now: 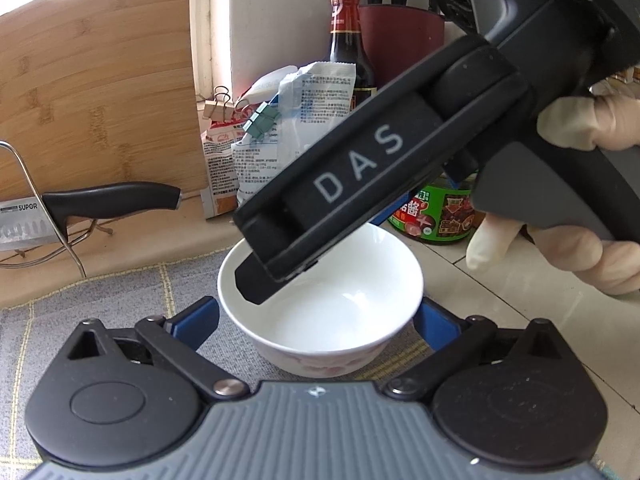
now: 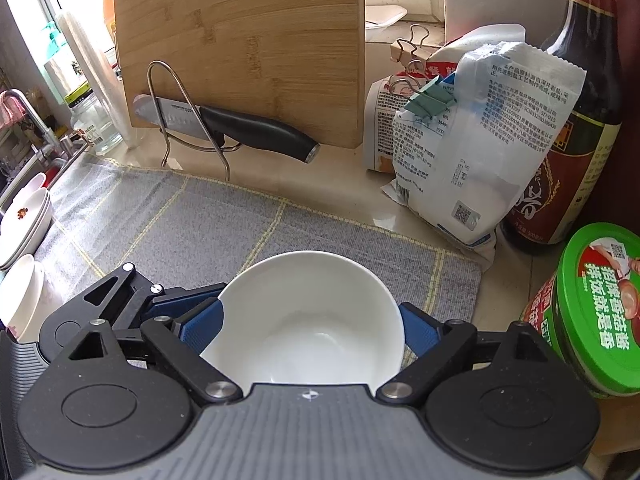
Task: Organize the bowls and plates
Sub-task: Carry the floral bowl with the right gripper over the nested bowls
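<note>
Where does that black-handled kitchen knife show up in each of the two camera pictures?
Left wrist view: the knife lies at the far left edge, about halfway down, resting in a wire rack.
Right wrist view: the knife sits upper left of centre, in the same rack.
Shared landmark: the bamboo cutting board stands directly behind it in both.
</note>
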Motion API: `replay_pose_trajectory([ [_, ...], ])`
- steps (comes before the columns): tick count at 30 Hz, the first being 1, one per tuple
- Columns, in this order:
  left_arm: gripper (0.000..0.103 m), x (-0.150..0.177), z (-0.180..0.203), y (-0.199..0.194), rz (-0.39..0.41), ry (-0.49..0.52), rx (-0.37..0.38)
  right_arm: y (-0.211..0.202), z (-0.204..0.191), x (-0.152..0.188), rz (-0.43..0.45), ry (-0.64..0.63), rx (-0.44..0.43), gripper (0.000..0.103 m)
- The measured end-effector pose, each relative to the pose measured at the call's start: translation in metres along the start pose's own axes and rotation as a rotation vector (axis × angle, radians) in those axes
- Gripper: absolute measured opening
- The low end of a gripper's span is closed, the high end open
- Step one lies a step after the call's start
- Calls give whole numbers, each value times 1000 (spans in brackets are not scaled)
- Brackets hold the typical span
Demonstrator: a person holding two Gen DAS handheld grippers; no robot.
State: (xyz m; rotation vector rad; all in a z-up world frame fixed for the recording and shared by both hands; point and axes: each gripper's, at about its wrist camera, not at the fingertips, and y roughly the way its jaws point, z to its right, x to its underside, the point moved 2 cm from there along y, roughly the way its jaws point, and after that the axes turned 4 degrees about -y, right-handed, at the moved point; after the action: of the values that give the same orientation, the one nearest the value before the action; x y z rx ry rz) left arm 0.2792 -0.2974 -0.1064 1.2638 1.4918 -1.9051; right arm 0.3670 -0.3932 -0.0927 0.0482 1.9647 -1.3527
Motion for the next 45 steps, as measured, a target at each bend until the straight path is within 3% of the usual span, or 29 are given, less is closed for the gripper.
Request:
replay_pose_trajectory([
  [12, 99, -2, -5, 10, -31, 14, 54, 1, -2, -2, -15, -32, 1, 96],
  [34, 96, -7, -9, 13, -40, 30, 58, 1, 2, -4, -41, -16, -10, 91],
  [45, 96, -10, -5, -6, -67, 29, 50, -12, -15, 1, -47, -31, -28, 91],
])
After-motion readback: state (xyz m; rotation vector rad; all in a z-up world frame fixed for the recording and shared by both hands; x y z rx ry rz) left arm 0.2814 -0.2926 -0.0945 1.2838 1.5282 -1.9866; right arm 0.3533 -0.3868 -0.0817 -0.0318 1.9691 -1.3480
